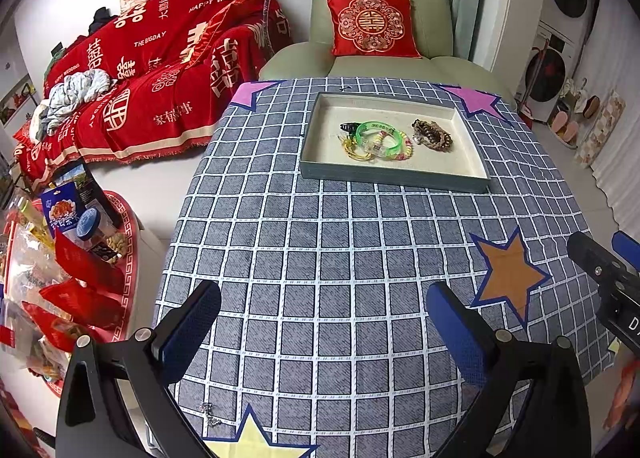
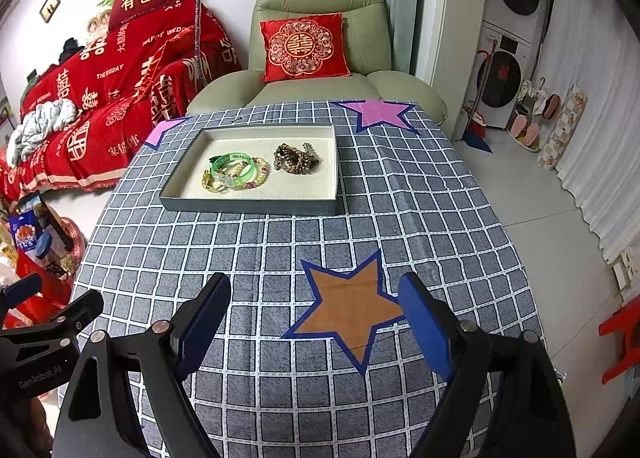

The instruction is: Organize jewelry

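Note:
A grey tray (image 1: 390,175) (image 2: 248,205) with a cream lining sits on the far half of the checked tablecloth. In it lie a green bangle (image 1: 378,137) (image 2: 234,169), a yellow-gold piece (image 1: 358,153) (image 2: 212,185), a pastel bead bracelet (image 1: 404,145) (image 2: 260,173) and a heap of brown bead bracelets (image 1: 434,133) (image 2: 296,157). A small silver chain (image 1: 210,414) lies on the cloth near the front edge. My left gripper (image 1: 324,322) hangs open over the near cloth, nothing between its blue pads. My right gripper (image 2: 316,318) is open too, above the orange star (image 2: 352,308).
Star patches mark the cloth: pink ones (image 2: 378,111) at the far corners, a yellow one (image 1: 252,444) at the front. A green armchair (image 2: 316,53) with a red cushion stands behind the table, a red-covered sofa (image 1: 160,69) to the left, a low red table of snacks (image 1: 68,258) beside it.

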Demonstrator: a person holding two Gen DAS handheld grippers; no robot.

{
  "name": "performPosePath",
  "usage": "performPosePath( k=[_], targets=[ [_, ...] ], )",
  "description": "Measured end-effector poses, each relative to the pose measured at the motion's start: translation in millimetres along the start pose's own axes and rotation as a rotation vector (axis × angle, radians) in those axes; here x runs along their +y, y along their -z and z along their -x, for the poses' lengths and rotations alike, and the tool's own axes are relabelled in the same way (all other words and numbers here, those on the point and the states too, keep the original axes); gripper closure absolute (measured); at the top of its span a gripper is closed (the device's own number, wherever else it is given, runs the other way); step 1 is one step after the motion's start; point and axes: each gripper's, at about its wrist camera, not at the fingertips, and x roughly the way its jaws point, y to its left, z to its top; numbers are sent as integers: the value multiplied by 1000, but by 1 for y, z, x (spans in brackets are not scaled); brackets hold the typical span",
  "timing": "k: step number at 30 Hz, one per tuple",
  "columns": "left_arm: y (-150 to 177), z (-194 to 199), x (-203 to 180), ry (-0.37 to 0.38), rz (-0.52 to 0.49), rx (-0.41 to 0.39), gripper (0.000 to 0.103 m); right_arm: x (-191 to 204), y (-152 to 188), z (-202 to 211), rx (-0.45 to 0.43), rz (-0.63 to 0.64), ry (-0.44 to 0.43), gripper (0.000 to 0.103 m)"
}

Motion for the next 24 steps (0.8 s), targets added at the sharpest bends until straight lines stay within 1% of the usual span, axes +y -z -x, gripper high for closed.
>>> performPosePath(
  k=[24],
  targets=[
    [0,1,0,-1,-1,0,0,0,0,1,1,2,0,15]
  ],
)
